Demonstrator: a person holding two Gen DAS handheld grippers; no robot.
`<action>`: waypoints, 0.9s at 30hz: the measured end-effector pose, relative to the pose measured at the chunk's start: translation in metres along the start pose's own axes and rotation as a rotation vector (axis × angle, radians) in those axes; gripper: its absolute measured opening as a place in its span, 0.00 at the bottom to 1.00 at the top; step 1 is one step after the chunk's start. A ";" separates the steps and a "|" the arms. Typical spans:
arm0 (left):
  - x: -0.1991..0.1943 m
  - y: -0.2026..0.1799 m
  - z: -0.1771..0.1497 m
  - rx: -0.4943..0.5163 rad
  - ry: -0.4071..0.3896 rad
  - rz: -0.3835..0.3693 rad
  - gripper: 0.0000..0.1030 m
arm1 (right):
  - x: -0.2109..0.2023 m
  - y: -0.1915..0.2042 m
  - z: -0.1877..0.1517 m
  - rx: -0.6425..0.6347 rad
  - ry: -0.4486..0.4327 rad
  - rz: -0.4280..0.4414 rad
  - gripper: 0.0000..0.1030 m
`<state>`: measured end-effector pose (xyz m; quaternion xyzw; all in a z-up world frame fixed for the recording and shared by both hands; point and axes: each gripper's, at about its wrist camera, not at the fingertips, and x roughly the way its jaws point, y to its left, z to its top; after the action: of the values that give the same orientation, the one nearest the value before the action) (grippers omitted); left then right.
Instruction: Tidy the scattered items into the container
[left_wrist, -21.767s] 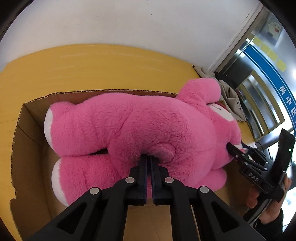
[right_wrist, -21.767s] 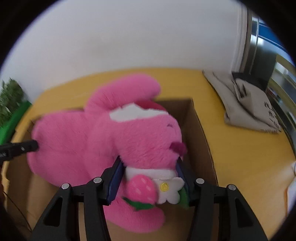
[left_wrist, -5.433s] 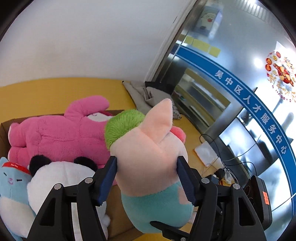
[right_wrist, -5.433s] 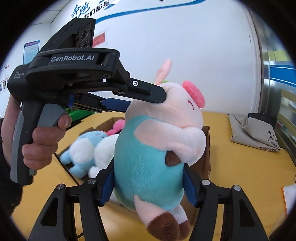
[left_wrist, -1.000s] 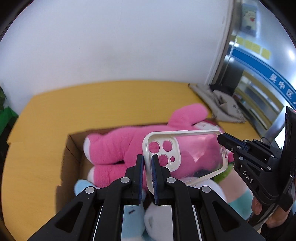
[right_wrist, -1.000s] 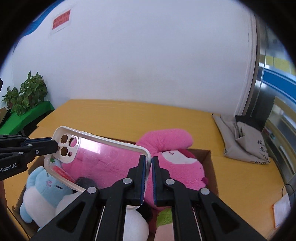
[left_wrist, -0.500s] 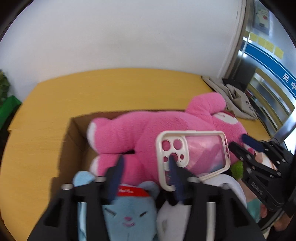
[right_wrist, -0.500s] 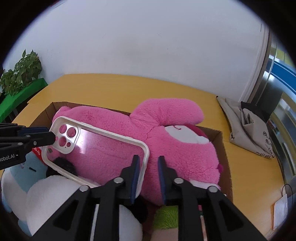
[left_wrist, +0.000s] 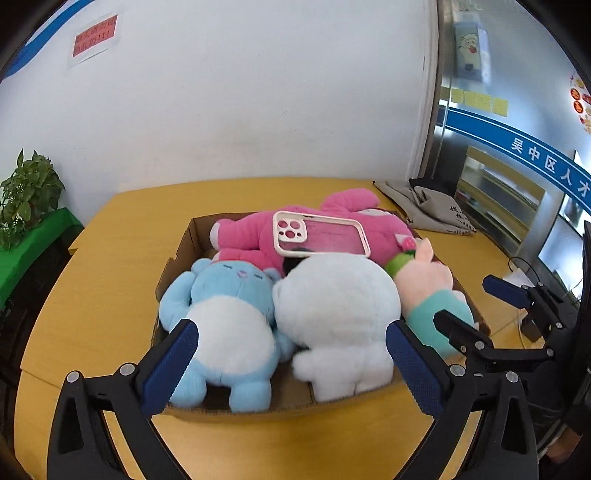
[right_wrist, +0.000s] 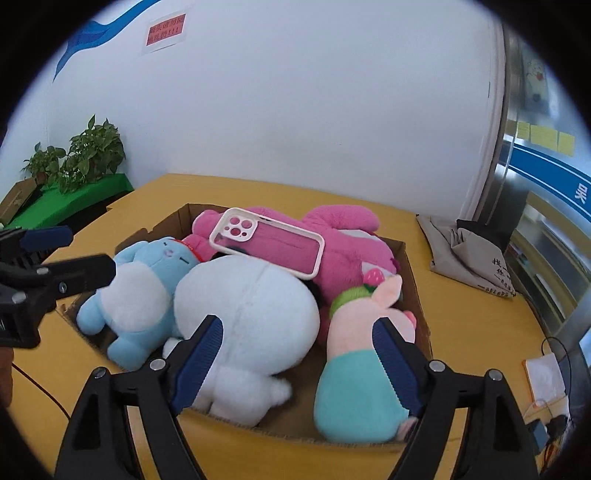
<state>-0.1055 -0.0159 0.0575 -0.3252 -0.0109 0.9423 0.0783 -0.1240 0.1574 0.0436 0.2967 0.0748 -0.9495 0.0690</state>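
Phone case (left_wrist: 320, 236) atop toys, beyond spread claws (left_wrist: 291, 354)

I am holding my left gripper (left_wrist: 291, 354) with its blue-padded fingers (left_wrist: 168, 363) spread wide and gripping nothing. My right gripper (right_wrist: 297, 360) is likewise gaping wide and empty, both pointing forward and slightly downward, side by side.

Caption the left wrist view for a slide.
Open left gripper before a box of plush toys, phone case on top.
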 end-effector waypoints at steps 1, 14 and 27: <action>-0.010 -0.003 -0.009 0.001 -0.005 0.006 1.00 | -0.010 0.000 -0.006 0.010 -0.007 -0.007 0.81; -0.071 -0.023 -0.060 -0.032 -0.043 0.011 1.00 | -0.082 -0.007 -0.052 0.072 -0.046 -0.051 0.81; -0.073 -0.020 -0.067 -0.058 -0.064 0.022 1.00 | -0.084 -0.019 -0.065 0.100 -0.031 -0.096 0.81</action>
<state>-0.0055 -0.0093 0.0508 -0.2971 -0.0371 0.9523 0.0581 -0.0229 0.1947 0.0409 0.2809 0.0405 -0.9588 0.0095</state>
